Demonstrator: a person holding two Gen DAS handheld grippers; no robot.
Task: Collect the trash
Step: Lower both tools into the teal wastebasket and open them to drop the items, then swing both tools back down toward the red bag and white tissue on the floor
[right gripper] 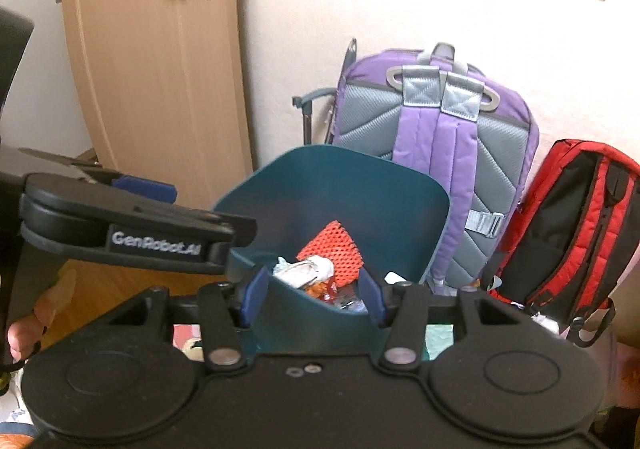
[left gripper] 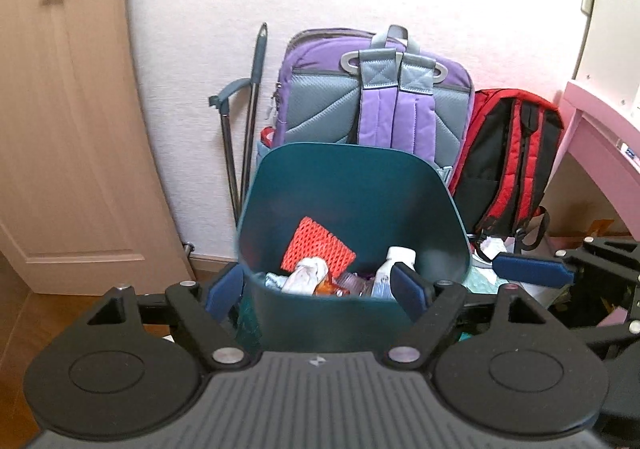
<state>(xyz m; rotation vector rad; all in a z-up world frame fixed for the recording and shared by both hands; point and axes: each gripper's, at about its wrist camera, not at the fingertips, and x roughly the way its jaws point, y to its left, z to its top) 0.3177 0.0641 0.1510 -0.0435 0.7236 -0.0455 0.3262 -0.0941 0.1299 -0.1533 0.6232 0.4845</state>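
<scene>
Trash was already sitting in the teal bin [left gripper: 352,189] when you had both grippers hovering at its near rim. Inside it you could see an orange mesh pad [left gripper: 318,247] leaning on the back wall, a crumpled white wad [left gripper: 308,275] in front of it, a white bottle [left gripper: 394,267] off to the right and some orange wrapper bits underneath.

Your left gripper [left gripper: 318,289] had its blue pads spread wide, one outside the bin's left wall and the other over the opening by the bottle, with nothing pinched between them. Your right gripper [right gripper: 314,297] was spread apart too, its pads straddling the near rim, and again nothing was clamped. From the right camera the left tool stuck in from the left side, and a bit of your hand [right gripper: 44,309] showed at the edge.

Behind the bin a purple backpack [left gripper: 376,97] leaned on the wall with a red and black backpack [left gripper: 516,153] just beside it. A wooden door [left gripper: 60,109] stood to the left, and a white tissue [left gripper: 492,247] lay on the floor near the red bag.
</scene>
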